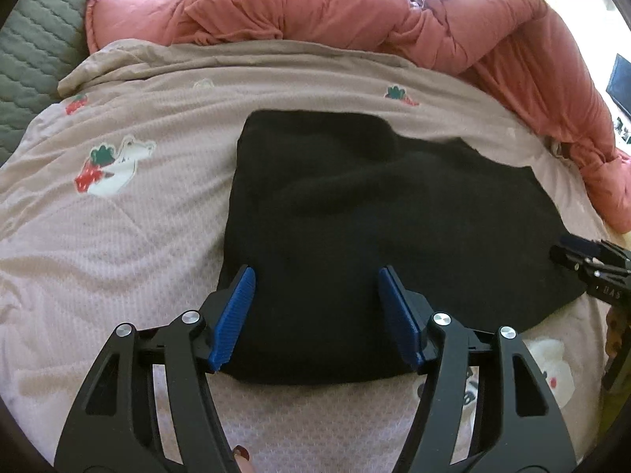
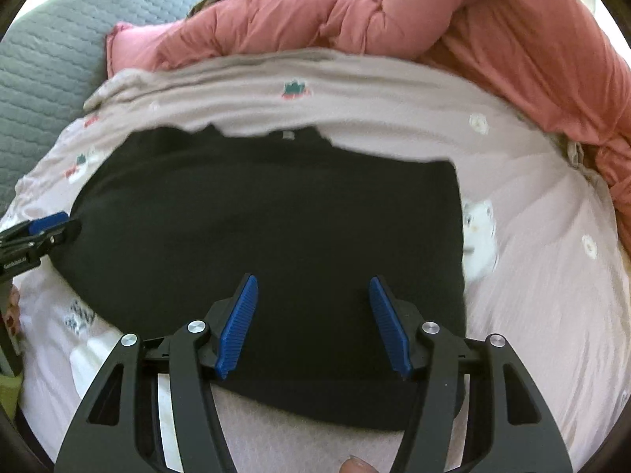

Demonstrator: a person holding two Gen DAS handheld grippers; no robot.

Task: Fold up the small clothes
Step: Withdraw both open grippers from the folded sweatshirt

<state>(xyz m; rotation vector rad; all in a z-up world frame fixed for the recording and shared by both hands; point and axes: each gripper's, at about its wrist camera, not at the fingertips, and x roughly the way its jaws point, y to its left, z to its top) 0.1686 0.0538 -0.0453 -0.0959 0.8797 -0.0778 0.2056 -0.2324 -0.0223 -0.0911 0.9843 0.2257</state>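
Note:
A black garment lies folded flat on a pale pink printed sheet. My left gripper hovers over its near left part, blue pads apart, nothing pinched between them. The right gripper's tip shows at the right edge of the left wrist view. In the right wrist view the same black garment fills the middle. My right gripper stands open above its near right part, holding nothing. The left gripper's tip pokes in at the left edge by the garment's side.
A bunched coral-pink quilt runs along the far and right sides of the sheet. A grey quilted mattress cover lies at the far left. A fingertip of a person shows at the bottom edge.

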